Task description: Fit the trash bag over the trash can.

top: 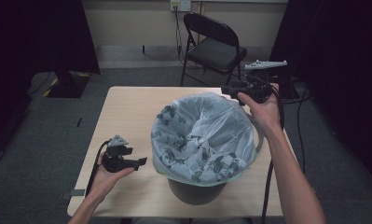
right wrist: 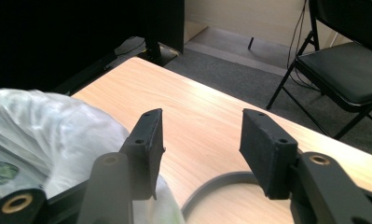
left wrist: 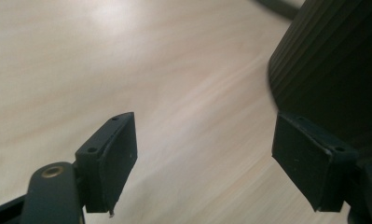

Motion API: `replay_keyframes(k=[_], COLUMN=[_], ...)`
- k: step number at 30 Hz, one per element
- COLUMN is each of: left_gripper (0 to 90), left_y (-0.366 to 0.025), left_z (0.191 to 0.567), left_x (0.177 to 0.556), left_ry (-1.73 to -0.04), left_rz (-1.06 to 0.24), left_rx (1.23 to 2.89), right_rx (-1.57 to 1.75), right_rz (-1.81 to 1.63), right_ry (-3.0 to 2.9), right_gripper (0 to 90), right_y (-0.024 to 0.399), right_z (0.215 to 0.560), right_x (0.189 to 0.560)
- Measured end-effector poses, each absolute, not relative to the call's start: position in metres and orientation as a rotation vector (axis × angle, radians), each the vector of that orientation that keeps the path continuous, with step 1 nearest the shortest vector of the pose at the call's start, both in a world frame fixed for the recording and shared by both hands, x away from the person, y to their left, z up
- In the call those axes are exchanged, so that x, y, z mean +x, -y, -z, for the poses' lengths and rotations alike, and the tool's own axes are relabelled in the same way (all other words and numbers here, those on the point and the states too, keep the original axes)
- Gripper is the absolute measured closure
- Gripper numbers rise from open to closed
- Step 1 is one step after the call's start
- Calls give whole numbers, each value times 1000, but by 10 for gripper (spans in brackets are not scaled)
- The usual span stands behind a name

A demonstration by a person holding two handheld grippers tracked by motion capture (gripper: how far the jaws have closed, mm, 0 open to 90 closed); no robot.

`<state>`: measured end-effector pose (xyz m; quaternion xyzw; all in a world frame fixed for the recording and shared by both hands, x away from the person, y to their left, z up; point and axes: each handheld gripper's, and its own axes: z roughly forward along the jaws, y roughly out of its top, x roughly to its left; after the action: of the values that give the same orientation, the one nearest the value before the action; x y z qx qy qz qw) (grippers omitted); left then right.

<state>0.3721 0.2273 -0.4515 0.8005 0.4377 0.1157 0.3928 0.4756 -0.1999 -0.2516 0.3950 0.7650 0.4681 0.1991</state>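
Observation:
A dark round bin (top: 195, 191) stands in the middle of the table (top: 127, 107), lined with a whitish printed plastic bag (top: 202, 135) that puffs over its rim. My left gripper (top: 141, 162) is low at the bin's left, pointing at its wall. In the left gripper view the left gripper (left wrist: 207, 158) is open with bare table (left wrist: 127, 60) between its pads, and the ribbed bin wall (left wrist: 333, 60) is close at the right. My right gripper (top: 225, 88) hovers at the bin's far right rim. In the right gripper view the right gripper (right wrist: 202, 144) is open and empty, beside the bag (right wrist: 48, 130).
A thin grey ring (right wrist: 207, 186) curves just below the right gripper's pads, beside the bag. A black folding chair (top: 216, 46) stands on the carpet behind the table. Cables trail from both grippers. Bare tabletop (right wrist: 197, 102) lies beyond the bin.

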Motion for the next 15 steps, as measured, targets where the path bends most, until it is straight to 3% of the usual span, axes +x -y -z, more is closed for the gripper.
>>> replay_keyframes(k=[8,15], left_gripper=[237,237], left_y=[-218,-220], left_z=[478,483], left_x=[365,366], left_ry=[-1115,-1132], left_rz=[-333,-367], left_rx=[2119,2073], right_rx=[1254,1358], right_rz=[-1265,-1222], right_ry=[-2092,-2126], right_gripper=[429,354], right_y=[225,248], right_z=[283,330], right_x=[481,485])
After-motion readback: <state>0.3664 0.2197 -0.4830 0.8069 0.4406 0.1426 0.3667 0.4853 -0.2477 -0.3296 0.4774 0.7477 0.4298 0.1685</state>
